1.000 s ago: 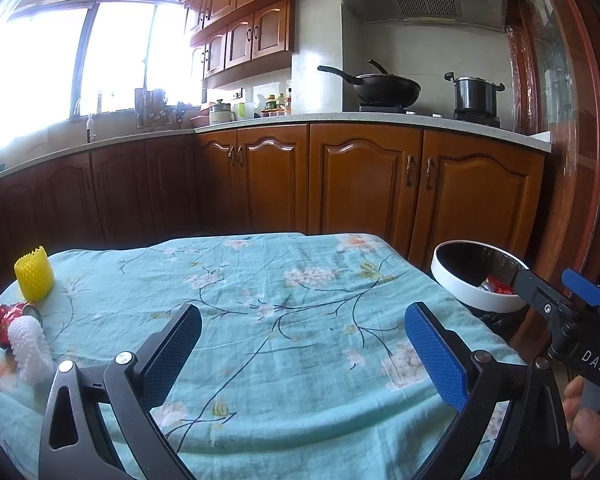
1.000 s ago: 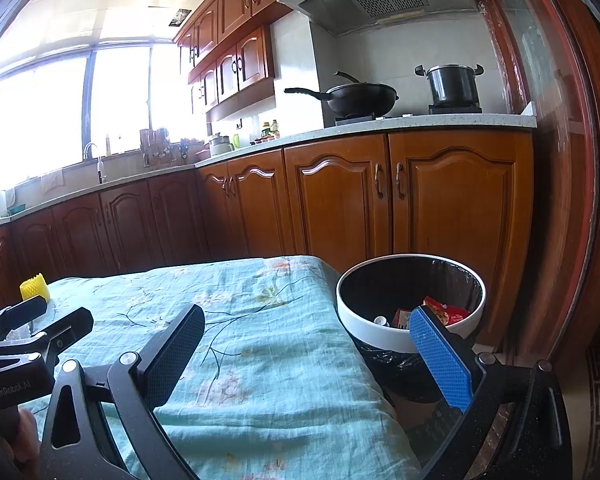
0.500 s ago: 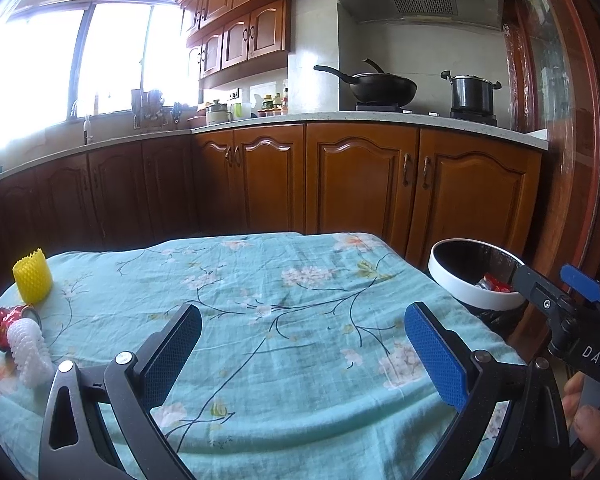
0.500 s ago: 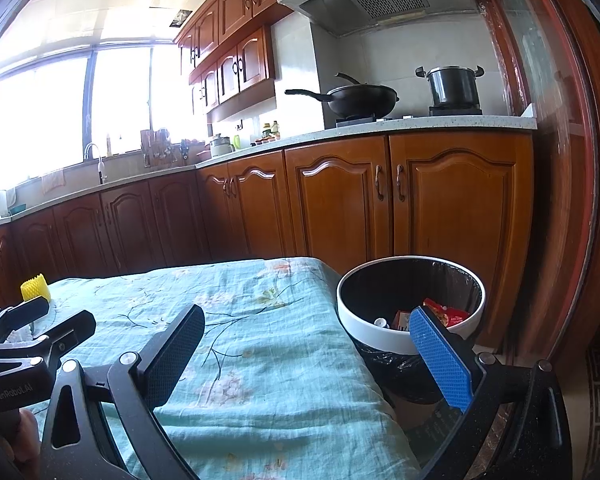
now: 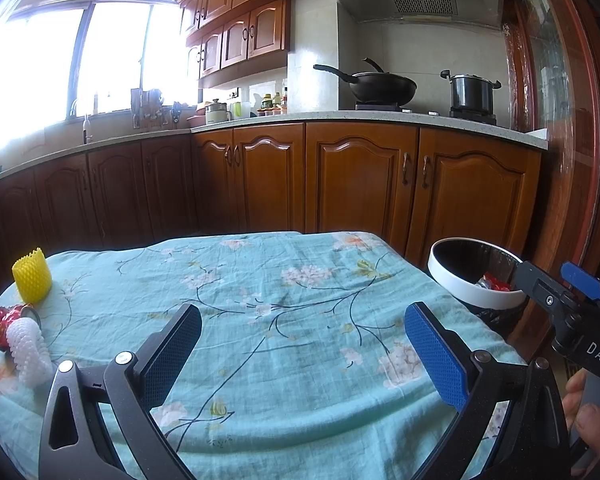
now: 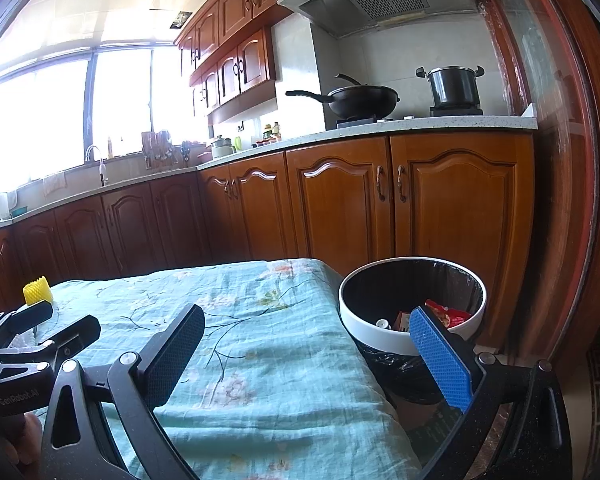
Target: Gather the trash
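Your left gripper (image 5: 302,350) hangs over the floral teal tablecloth (image 5: 284,320), jaws spread wide and holding nothing. Your right gripper (image 6: 308,350) is likewise released and empty, its blue pad overlapping the near rim of the round white-rimmed trash bin with a black liner (image 6: 374,338). That bin stands just beside the cloth's right edge with red wrappers (image 6: 448,314) inside. At the cloth's far left edge you have a yellow foam net sleeve (image 5: 32,276), a white foam net sleeve (image 5: 30,350) and a crushed red can (image 5: 6,320) touching the white sleeve.

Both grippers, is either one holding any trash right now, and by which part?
Nothing is held. The left gripper and right gripper are both open and empty above the floral teal tablecloth.
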Demonstrator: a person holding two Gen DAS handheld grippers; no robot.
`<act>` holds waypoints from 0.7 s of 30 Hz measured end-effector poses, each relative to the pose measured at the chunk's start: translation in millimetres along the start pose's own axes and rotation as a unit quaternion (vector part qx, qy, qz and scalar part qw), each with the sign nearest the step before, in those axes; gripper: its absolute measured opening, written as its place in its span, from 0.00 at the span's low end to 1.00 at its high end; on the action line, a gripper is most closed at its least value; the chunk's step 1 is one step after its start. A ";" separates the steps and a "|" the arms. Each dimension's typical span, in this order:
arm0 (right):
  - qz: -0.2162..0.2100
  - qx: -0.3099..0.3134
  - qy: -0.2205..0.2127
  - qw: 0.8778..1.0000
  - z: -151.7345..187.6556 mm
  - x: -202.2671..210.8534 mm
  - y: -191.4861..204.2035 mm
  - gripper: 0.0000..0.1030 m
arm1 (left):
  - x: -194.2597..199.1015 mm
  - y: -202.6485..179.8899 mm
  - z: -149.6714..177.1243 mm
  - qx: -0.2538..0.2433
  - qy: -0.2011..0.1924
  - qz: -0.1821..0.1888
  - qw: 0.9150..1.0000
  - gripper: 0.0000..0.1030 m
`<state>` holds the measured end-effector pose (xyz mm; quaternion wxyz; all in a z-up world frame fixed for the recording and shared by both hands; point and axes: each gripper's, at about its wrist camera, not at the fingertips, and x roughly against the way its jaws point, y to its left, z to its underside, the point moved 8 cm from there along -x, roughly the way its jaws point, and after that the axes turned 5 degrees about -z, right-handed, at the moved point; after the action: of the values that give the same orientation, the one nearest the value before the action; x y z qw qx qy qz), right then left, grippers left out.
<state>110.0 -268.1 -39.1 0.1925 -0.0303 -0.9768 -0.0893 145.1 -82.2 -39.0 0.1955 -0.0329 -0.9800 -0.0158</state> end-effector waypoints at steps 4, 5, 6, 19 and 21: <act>-0.001 0.000 0.001 1.000 -1.0 -0.6 0.5 1.00 | -0.1 0.1 0.1 0.000 0.000 0.000 1.000 0.99; -0.001 0.000 0.001 1.000 -1.2 -0.6 0.8 1.00 | -0.2 0.0 -0.1 0.000 0.000 -0.001 1.000 0.99; -0.002 0.000 0.002 1.000 -1.6 -0.9 1.4 1.00 | -0.2 0.2 0.0 0.000 0.000 0.000 1.000 0.99; -0.005 0.000 0.005 1.000 -0.7 -3.9 3.2 1.00 | -0.3 0.3 0.4 0.000 0.000 0.001 1.000 0.99; -0.006 0.000 0.006 1.000 0.2 -5.7 3.1 1.00 | -0.6 0.6 0.9 0.000 0.001 0.001 1.000 0.99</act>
<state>115.5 -265.1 -40.9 0.1982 -0.0238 -0.9757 -0.0908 145.3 -81.6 -40.1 0.1967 -0.0336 -0.9798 -0.0154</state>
